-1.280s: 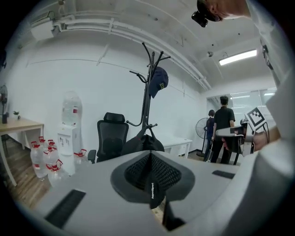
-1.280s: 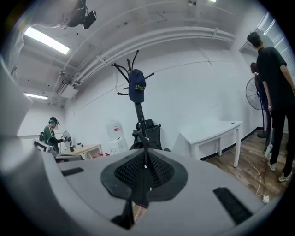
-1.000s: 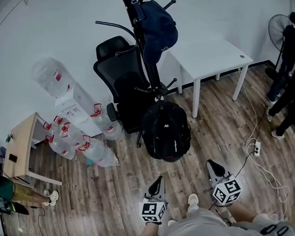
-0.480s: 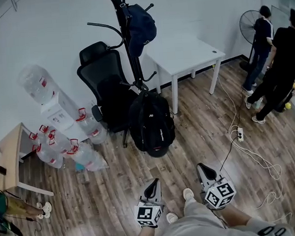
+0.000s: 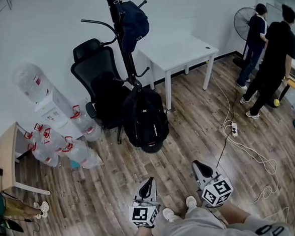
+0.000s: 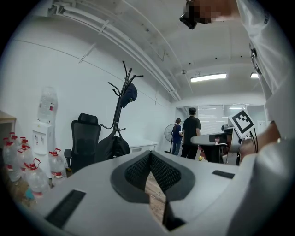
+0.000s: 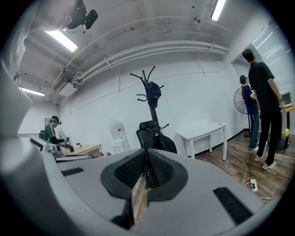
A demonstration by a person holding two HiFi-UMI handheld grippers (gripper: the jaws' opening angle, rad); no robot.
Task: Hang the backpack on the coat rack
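Backpack (image 5: 145, 121) (logo unreadable) on coat rack (image 5: 124, 51), red-labelled jugs (image 5: 64, 146) at its nine o'clock; left gripper (image 5: 150, 181), right gripper (image 5: 197, 165) closed, empty.

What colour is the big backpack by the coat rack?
The backpack is black; the head view shows it best.

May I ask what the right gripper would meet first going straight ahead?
Probably the black backpack hanging on the coat rack; nothing nearer shows in that line, though depth is unclear.

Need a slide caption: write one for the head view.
Backpack hangs on the coat rack beside an office chair; left gripper and right gripper below, fingers shut.
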